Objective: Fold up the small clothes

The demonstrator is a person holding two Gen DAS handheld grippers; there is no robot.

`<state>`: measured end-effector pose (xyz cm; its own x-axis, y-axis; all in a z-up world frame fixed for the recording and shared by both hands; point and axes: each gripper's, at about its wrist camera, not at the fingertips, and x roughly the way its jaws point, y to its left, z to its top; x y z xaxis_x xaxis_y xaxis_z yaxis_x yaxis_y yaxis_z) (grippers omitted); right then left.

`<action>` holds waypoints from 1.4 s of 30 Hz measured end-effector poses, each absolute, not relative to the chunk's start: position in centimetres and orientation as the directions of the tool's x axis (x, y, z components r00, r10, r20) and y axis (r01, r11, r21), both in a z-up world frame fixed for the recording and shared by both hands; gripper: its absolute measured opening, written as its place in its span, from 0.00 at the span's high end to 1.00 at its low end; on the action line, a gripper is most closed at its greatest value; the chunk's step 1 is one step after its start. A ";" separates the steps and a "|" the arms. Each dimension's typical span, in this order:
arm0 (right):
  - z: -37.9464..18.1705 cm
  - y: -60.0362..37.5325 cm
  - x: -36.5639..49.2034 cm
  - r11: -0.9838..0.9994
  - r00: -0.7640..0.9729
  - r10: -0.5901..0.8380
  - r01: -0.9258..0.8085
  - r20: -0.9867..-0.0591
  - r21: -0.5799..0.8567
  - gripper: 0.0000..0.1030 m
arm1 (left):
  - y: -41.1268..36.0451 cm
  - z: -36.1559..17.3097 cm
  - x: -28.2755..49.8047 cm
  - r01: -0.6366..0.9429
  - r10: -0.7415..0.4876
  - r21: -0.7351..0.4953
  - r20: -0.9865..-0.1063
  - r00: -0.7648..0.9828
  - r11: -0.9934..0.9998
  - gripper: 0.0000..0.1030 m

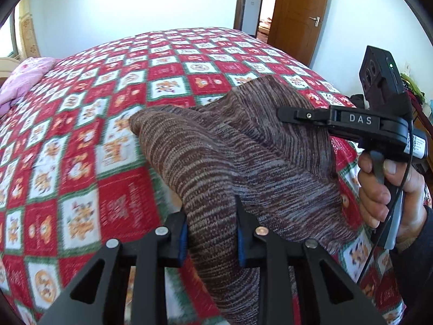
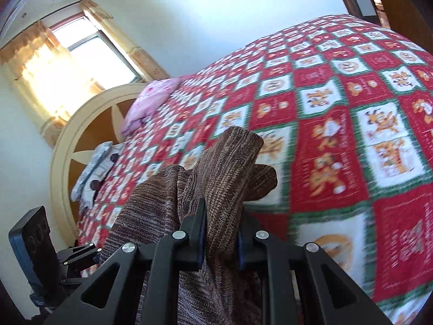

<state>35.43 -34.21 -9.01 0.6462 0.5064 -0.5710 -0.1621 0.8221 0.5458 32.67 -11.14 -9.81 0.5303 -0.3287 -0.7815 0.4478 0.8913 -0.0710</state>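
A brown striped knit garment [image 1: 243, 157] hangs in the air above the bed, held by both grippers. My left gripper [image 1: 211, 233] is shut on one bunched part of it, the cloth pinched between the blue pads. My right gripper [image 2: 220, 233] is shut on another part of the same garment [image 2: 216, 168]. In the left wrist view the right gripper [image 1: 286, 115] shows from the side at the right, closed on the cloth's upper edge, with a hand on its handle. The garment's lower end is hidden below both views.
The bed is covered by a red, white and green patchwork quilt [image 1: 121, 86]. A pink pillow [image 1: 27, 78] and a patterned pillow [image 2: 94, 168] lie by the round headboard [image 2: 81, 124]. A wooden door [image 1: 300, 13] stands behind the bed. A window [image 2: 89, 51] is beside the headboard.
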 end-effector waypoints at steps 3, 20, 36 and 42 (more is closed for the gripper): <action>-8.9 -32.4 34.8 0.806 0.636 0.537 -0.190 -0.555 0.561 0.83 | -9.5 -9.4 31.7 0.432 -0.315 -0.061 -0.776 0.547 0.900 0.73; -7.4 -22.8 32.6 0.745 0.575 0.643 -0.315 -0.506 0.588 0.83 | -1.5 -7.8 26.9 0.321 -0.247 -0.041 -0.733 0.634 0.946 0.73; -6.0 -12.2 33.3 0.676 0.476 0.734 -0.437 -0.485 0.593 0.83 | 6.8 -6.6 23.9 0.177 -0.159 -0.044 -0.688 0.709 0.983 0.73; -5.8 -8.0 34.0 0.653 0.431 0.757 -0.475 -0.490 0.590 0.83 | 9.5 -6.4 22.8 0.125 -0.128 -0.054 -0.679 0.723 0.991 0.73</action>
